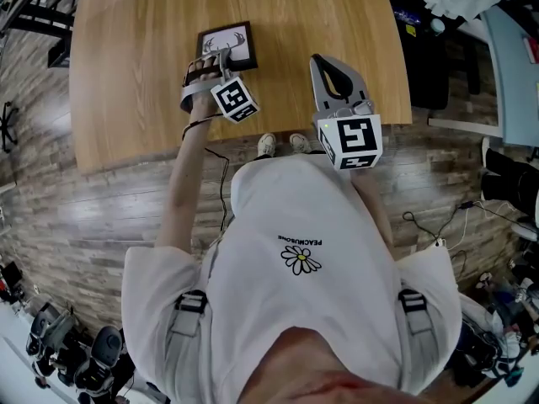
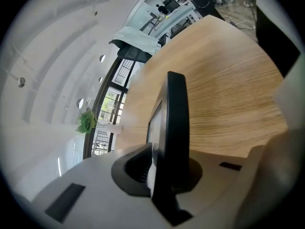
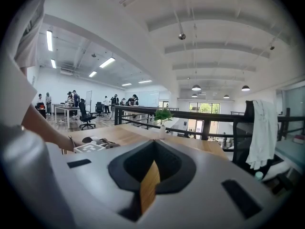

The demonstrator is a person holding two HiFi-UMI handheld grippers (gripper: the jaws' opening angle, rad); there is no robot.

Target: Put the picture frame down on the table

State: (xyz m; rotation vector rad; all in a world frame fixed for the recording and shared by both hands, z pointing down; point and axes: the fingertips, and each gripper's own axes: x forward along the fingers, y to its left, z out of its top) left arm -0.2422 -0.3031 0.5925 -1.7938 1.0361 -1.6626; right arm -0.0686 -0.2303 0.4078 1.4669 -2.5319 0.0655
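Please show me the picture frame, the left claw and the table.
picture frame [image 1: 231, 43]: head view, its white picture area.
left claw [image 1: 216, 57]: head view, between its fingertips.
table [image 1: 126, 74]: head view, bare wood.

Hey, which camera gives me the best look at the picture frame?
The head view: it shows the picture frame face-on, antler print included, with the left tool on its near edge. The left gripper view shows only its black edge, clamped between the jaws. The right gripper view doesn't show it.

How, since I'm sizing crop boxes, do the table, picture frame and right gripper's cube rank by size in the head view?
Largest: table.
Then, too alike to rank: picture frame, right gripper's cube (nearer).
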